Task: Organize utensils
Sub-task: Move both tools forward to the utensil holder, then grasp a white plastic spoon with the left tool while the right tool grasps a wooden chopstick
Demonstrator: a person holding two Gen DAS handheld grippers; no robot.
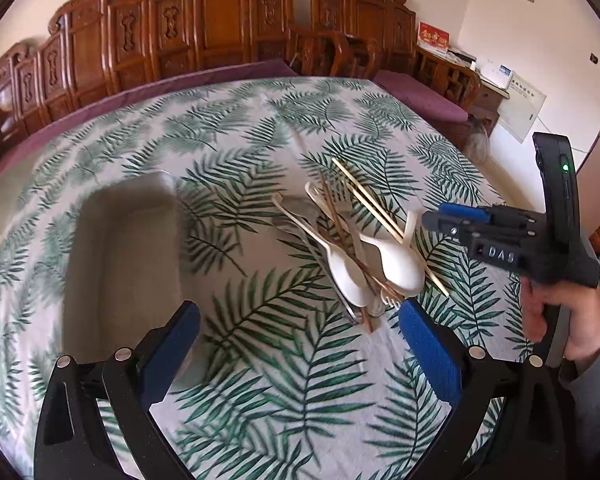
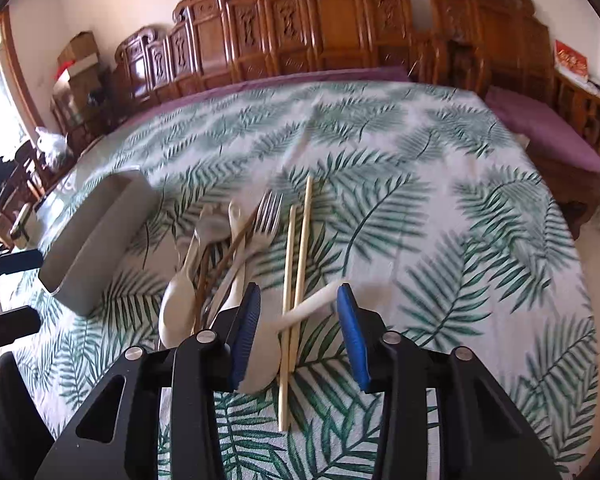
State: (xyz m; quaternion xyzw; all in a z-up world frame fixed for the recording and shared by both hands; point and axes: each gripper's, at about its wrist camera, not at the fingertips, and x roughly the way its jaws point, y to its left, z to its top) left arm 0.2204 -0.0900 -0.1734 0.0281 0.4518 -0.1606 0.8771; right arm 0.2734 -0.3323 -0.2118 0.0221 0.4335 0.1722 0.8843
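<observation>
A heap of utensils lies on the leaf-print tablecloth: white plastic spoons, a metal fork, a pale pair of chopsticks and darker brown chopsticks. My right gripper hangs low over the heap's near end, open. The pale chopsticks and one white spoon's handle lie between its blue pads, which do not press on them. My left gripper is wide open with nothing in it, between the heap and a grey rectangular box. The right gripper shows in the left wrist view, held by a hand.
The grey box stands left of the heap, its open top up. Carved wooden chairs with purple cushions line the table's far edge. Bare cloth stretches right of the heap and toward me.
</observation>
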